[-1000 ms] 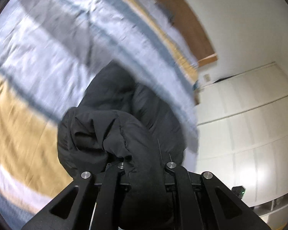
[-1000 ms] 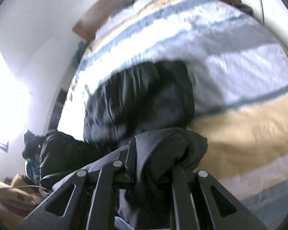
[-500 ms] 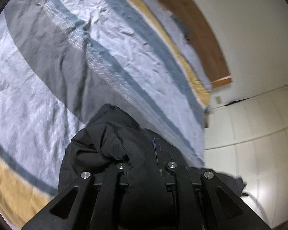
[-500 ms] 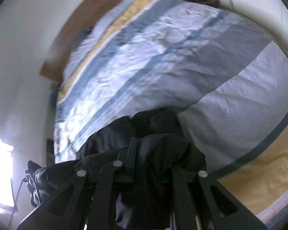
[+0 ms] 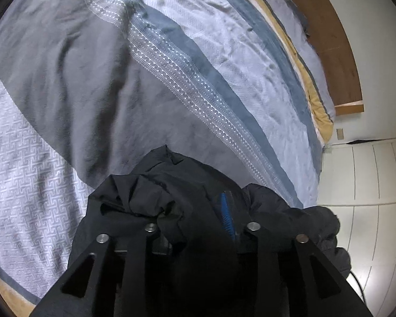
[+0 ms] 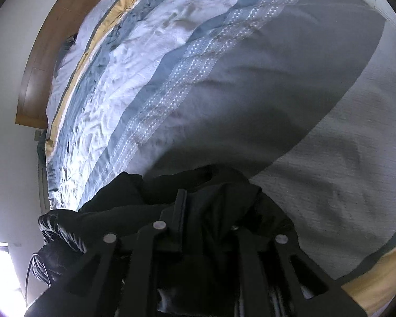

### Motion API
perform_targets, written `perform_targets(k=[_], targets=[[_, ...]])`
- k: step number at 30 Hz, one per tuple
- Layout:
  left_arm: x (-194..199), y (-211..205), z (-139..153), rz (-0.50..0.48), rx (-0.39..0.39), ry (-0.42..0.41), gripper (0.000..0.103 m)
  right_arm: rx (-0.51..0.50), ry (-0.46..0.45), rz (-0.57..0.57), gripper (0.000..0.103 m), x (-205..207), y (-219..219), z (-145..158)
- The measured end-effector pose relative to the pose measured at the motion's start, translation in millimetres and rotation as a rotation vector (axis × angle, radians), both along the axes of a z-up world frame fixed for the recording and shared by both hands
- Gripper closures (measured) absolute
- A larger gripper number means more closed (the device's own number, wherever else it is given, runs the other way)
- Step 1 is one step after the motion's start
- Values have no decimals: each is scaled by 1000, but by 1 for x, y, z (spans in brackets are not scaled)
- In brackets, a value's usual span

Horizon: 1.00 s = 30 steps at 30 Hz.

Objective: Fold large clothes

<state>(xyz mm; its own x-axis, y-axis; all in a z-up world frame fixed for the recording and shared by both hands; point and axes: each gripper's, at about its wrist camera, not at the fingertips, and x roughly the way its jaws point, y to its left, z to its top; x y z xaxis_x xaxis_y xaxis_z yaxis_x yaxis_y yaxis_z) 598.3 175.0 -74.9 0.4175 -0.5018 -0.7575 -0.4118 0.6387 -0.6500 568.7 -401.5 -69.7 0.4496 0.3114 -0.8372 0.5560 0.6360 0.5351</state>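
Observation:
A black jacket (image 5: pixel 187 179) lies bunched on the striped bedcover (image 5: pixel 145 92), right in front of both grippers. My left gripper (image 5: pixel 198 211) is low over it. Its jaws are opening: the fingers stand wider apart, the fabric still lies loose between them, and a blue strip (image 5: pixel 226 211) shows beside the right finger. In the right wrist view the same jacket (image 6: pixel 124 192) is heaped over my right gripper (image 6: pixel 208 206), which is shut on a fold of it. Cloth hides the fingertips of both grippers.
The bedcover (image 6: pixel 250 92) has grey, blue, white and yellow bands. A wooden headboard (image 5: pixel 330 39) runs along the far end. White cupboard doors (image 5: pixel 369 171) stand past the bed's right edge. Shiny dark fabric (image 6: pixel 55 237) hangs off the bed's left edge, near a bright window.
Both grippers have come down and forward over the bed with the jacket, which now rests on the cover. The left fingers have spread apart; the right ones stay closed.

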Motion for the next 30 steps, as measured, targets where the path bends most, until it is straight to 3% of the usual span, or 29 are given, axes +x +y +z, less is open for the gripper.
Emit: perform_targets(k=[2,4,6,7,9,14,23,30], targets=[[1,4,4,8,-19,-1,63,28,-17,-10,82,2,-3,2],[-1,9,11,28,-48,-18,44,36,-39,-4,73,3,-4,7],[-3,13,20,50,-69,-40,33,47,-63,13,59,5,-3,12],[-3,13,24,52,-71,-45,29,50,-77,19,52,6,-2,16],[-4,12,32,50,-65,-46,26,36,-84,30,50,7,0,23],[-9,12,46,60,-53,-47,23,10,-86,34,42,11,-3,42],[-14,11,71,33,-17,-81,21,-108,1,65,36,27,10,59],[-25,32,96,52,-6,-130,19,-6,-74,-13,20,19,-6,96]])
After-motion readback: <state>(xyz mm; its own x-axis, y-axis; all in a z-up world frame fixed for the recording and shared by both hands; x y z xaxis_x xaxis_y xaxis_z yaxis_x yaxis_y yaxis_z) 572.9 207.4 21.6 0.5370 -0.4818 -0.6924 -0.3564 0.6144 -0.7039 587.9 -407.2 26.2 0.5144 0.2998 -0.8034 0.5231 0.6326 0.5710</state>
